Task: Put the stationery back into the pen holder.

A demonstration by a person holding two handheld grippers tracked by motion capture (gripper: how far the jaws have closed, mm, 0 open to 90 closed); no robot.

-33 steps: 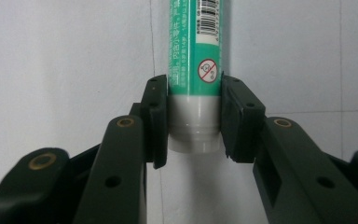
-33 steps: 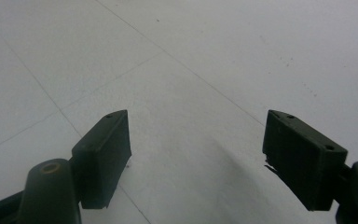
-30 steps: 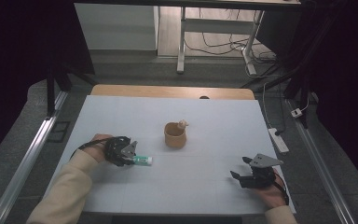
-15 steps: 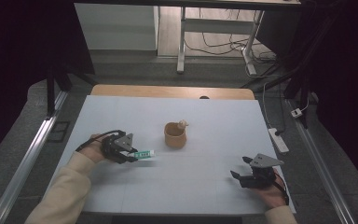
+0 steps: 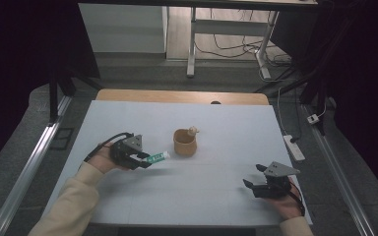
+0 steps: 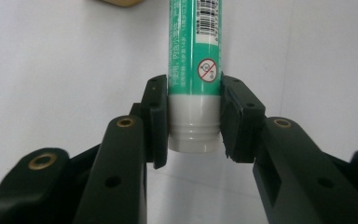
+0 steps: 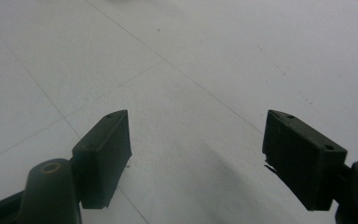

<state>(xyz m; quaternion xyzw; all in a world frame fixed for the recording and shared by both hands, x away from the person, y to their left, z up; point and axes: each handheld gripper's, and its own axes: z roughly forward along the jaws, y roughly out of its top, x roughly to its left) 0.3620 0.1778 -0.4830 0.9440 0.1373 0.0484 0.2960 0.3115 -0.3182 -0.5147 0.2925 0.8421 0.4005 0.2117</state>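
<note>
The left gripper [image 5: 140, 158] had its fingers [image 6: 156, 119] clenched on the white cap end of a green tube [image 6: 195, 70], which it held just left of the brown cup [image 5: 184, 142], nozzle end toward the cup. The right gripper [image 5: 252, 181] sat well to the cup's right on the white tabletop [image 5: 202, 191], fingers [image 7: 103, 154] spread wide and grasping nothing.

On the table [image 5: 216, 196], the tube [image 5: 157, 158] lies just left of the cup [image 5: 184, 143], between the left gripper's [image 5: 145, 160] jaws, right gripper [image 5: 252, 184] well apart.
</note>
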